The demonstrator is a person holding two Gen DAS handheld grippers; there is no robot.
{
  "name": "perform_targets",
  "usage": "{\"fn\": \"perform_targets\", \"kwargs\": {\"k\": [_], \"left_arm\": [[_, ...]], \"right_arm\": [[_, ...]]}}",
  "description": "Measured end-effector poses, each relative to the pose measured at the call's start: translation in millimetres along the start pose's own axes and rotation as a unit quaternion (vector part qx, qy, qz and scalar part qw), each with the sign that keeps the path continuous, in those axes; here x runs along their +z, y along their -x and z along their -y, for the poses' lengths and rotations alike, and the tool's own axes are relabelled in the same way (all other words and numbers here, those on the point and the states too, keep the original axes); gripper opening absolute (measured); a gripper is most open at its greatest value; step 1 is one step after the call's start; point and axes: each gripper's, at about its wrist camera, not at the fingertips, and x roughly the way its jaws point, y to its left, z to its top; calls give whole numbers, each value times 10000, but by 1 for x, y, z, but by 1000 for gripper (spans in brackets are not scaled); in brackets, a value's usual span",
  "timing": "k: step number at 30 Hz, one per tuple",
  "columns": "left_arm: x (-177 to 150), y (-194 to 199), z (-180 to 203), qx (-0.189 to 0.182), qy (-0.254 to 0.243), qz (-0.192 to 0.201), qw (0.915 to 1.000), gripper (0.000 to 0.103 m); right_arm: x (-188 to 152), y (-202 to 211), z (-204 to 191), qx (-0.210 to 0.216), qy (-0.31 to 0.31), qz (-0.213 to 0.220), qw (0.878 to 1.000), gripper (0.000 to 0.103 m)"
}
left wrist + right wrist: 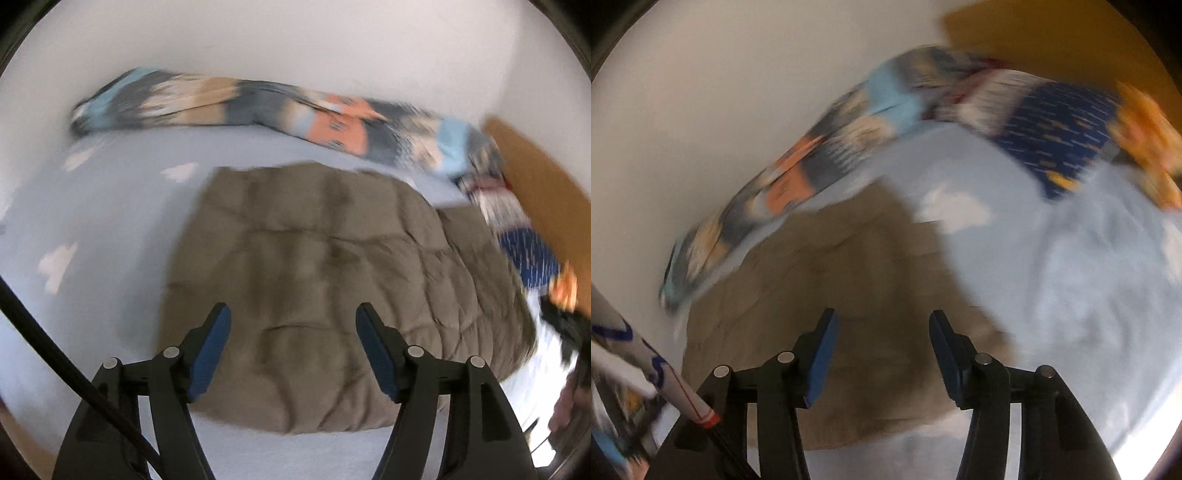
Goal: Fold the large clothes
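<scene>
A large taupe garment point(314, 277) lies folded and creased on the pale blue bed sheet point(110, 221). My left gripper point(293, 317) is open and empty, hovering over the garment's near edge. In the right wrist view the same garment point(831, 295) lies below my right gripper point(882, 325), which is open and empty above its near part. Both views are blurred by motion.
A patterned blue, grey and orange blanket point(258, 107) lies bunched along the white wall at the far side of the bed and also shows in the right wrist view point(820, 155). A wooden board point(546, 192) stands at the right. The sheet point(1071, 277) has white cloud shapes.
</scene>
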Motion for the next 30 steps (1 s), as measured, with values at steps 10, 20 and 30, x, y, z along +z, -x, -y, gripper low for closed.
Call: {"fn": "perform_targets", "kwargs": {"k": [10, 20, 30], "left_arm": [[7, -71, 17, 164, -310, -218, 9991, 83], [8, -97, 11, 366, -375, -336, 9981, 96], [7, -77, 23, 518, -464, -33, 9976, 96]], "right_arm": [[-8, -70, -56, -404, 850, -338, 9950, 51], [-11, -128, -52, -994, 817, -999, 9866, 56], [-5, -111, -55, -964, 614, -793, 9903, 56]]}}
